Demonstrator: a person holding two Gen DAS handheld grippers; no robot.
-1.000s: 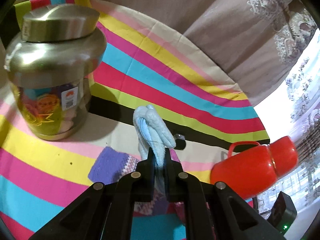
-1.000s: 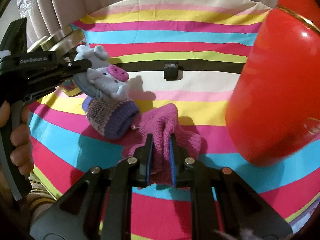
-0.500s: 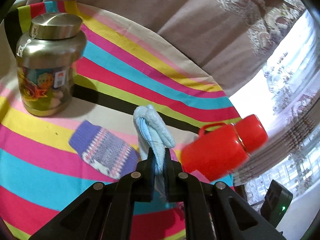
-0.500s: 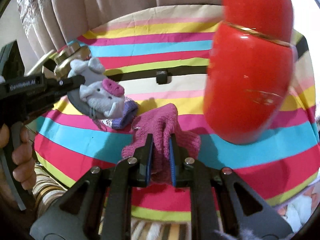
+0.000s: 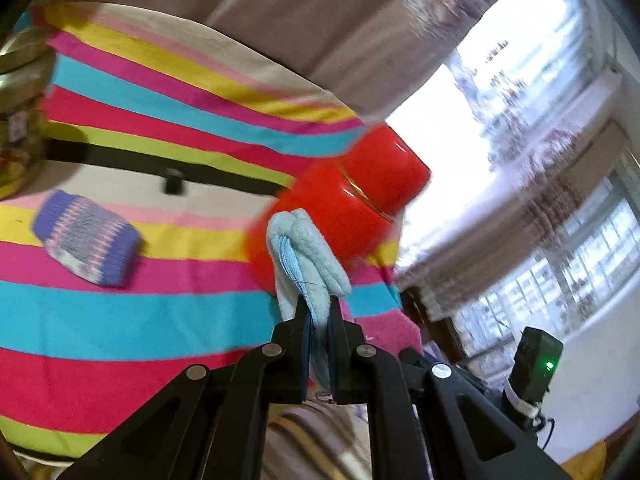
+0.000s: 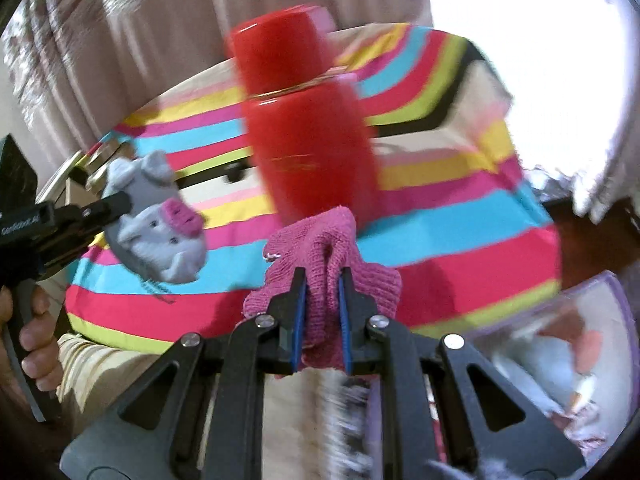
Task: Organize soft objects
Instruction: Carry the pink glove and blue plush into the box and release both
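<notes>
Above the striped desk (image 5: pixel 120 320), the left claw (image 5: pixel 318 312) clamps a pale blue plush pig pouch (image 5: pixel 308 252) while the right claw (image 6: pixel 322 284) grips a pink knitted glove (image 6: pixel 320 248) before a red flask (image 6: pixel 308 140).

both grippers are matte black plastic with silver screws at the joints. right gripper (image 6: pixel 322 280) has blue pads (image 6: pixel 298 312) inside its fingers. left gripper (image 6: pixel 124 204) has white lettering on the side, too blurry to read.
</notes>
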